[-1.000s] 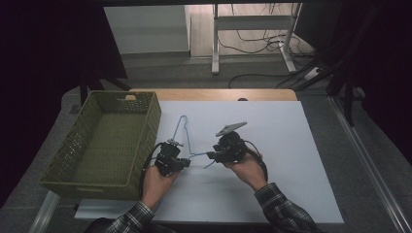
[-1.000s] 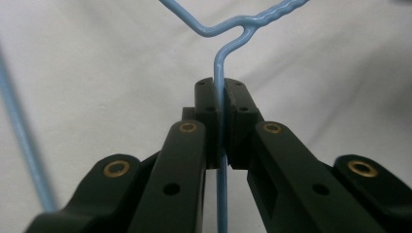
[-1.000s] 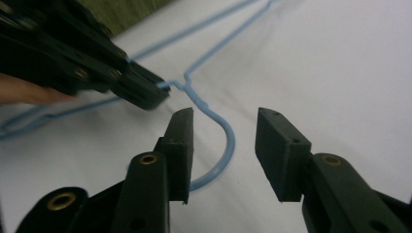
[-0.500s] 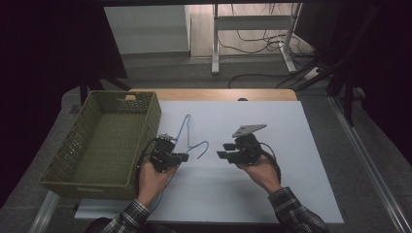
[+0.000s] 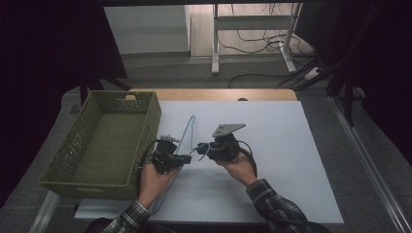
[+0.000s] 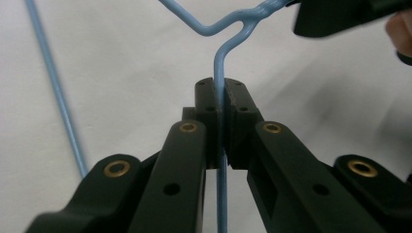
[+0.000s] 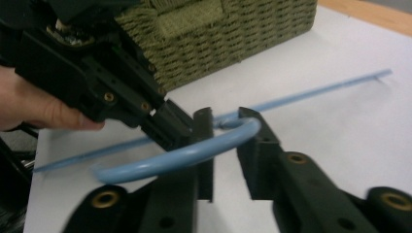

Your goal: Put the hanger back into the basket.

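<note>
Reaching in from six o'clock in the high view, two plaid-sleeved forearms bring both tools together near the middle of the white table sheet point(image 5: 282, 160). The left gripper point(image 5: 184, 158) has its jaws pressed tight on the neck of a thin light-blue wire clothes hanger point(image 6: 219, 63), the wire running straight up between the pads in the left gripper view before it bends toward one o'clock. The right gripper point(image 5: 200, 145), carrying a grey three-cornered plate, meets it from three o'clock; its jaws stand partly apart with the hanger's curved hook point(image 7: 194, 153) lying across the gap and resting against one jaw, not squeezed. From the grippers one straight arm of the hanger stretches toward twelve o'clock on the sheet. At nine o'clock, just beside the left hand point(image 5: 150, 182), sits an olive-green woven rectangular basket point(image 5: 145, 121). Beyond, at twelve o'clock, a wooden table edge point(image 5: 214, 94) borders the sheet.
</note>
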The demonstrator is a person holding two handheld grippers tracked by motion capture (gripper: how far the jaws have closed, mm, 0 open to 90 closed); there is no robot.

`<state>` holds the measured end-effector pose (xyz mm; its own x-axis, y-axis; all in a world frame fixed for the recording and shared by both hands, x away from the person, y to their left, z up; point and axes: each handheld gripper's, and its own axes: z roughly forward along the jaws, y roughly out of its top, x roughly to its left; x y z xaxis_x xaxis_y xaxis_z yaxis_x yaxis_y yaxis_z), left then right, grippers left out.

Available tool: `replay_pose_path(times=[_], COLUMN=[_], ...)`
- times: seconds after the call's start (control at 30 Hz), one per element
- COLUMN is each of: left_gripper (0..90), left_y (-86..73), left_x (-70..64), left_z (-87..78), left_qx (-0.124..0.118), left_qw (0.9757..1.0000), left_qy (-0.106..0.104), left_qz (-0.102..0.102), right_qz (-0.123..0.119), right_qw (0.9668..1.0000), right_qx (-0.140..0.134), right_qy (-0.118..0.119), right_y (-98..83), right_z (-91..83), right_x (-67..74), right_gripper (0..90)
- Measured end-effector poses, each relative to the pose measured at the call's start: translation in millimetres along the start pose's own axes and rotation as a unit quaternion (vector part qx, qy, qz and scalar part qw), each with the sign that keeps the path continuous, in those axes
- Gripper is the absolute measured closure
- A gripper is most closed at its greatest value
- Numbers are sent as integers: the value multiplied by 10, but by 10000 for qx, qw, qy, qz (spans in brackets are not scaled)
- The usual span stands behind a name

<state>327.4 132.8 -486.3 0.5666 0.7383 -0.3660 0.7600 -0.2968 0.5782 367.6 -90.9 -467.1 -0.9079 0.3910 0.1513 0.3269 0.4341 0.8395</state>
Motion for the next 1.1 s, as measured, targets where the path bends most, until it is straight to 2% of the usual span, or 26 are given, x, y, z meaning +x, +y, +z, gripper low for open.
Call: replay_pose_path(times=[0.1,0.17,0.2,0.23,0.27,0.3,0.33,0.4,0.47,0.5,0.53,0.57,0.63,0.67,0.73,0.8,0.87,0.93,1.03,1.1], left_gripper=[866,853,763,741,719,719,710,710,710,719,740,843,853,871,873,875,876,877,876,876], left_y=[8,13,16,12,5,-5,-25,-48,-56,-54,-50,-46,-42,-40,-42,-29,-7,10,19,16], left_x=[-30,-55,-103,-137,-181,-227,-280,-339,-356,-350,-347,-348,-345,-332,-291,-274,-266,-258,-247,-254], left_z=[-1,-25,-55,-69,-95,-119,-147,-170,-169,-167,-165,-169,-176,-192,-242,-287,-352,-396,-428,-431], left_qx=[-43,-73,-41,-16,36,69,77,110,149,133,106,76,67,41,-164,-262,-414,-499,-569,-601], left_qw=[10000,9996,9982,9973,9953,9930,9907,9880,9874,9884,9888,9889,9889,9896,9924,9943,9953,9960,9959,9952], left_qy=[30,161,433,532,694,841,949,1024,996,937,909,899,918,887,659,474,283,102,-177,-357], left_qz=[73,211,408,507,669,828,975,1151,1218,1190,1176,1179,1167,1131,1025,917,829,736,684,682], right_qz=[20,25,11,11,56,56,79,71,143,198,206,150,125,81,89,118,142,104,38,19], right_qw=[10000,10000,9998,9998,9995,9995,9993,9987,9980,9977,9974,9968,9966,9962,9961,9965,9968,9966,9964,9964], right_qx=[-48,-26,28,28,84,84,119,155,167,161,174,199,219,229,212,143,-26,-163,-334,-388], right_qy=[22,-40,-199,-199,-297,-297,-357,-486,-597,-630,-669,-754,-791,-839,-848,-815,-791,-800,-781,-757], right_y=[18,46,88,88,133,133,161,215,262,286,300,321,327,343,353,382,413,437,429,418], right_z=[-10,-26,-48,-48,-77,-77,-94,-131,-165,-184,-194,-205,-206,-212,-221,-251,-304,-387,-474,-469], right_x=[15,42,83,83,116,116,137,190,226,232,239,258,268,283,285,272,264,282,306,312], right_gripper=[845,848,849,849,849,849,849,849,849,849,849,848,848,846,844,827,728,676,656,655])
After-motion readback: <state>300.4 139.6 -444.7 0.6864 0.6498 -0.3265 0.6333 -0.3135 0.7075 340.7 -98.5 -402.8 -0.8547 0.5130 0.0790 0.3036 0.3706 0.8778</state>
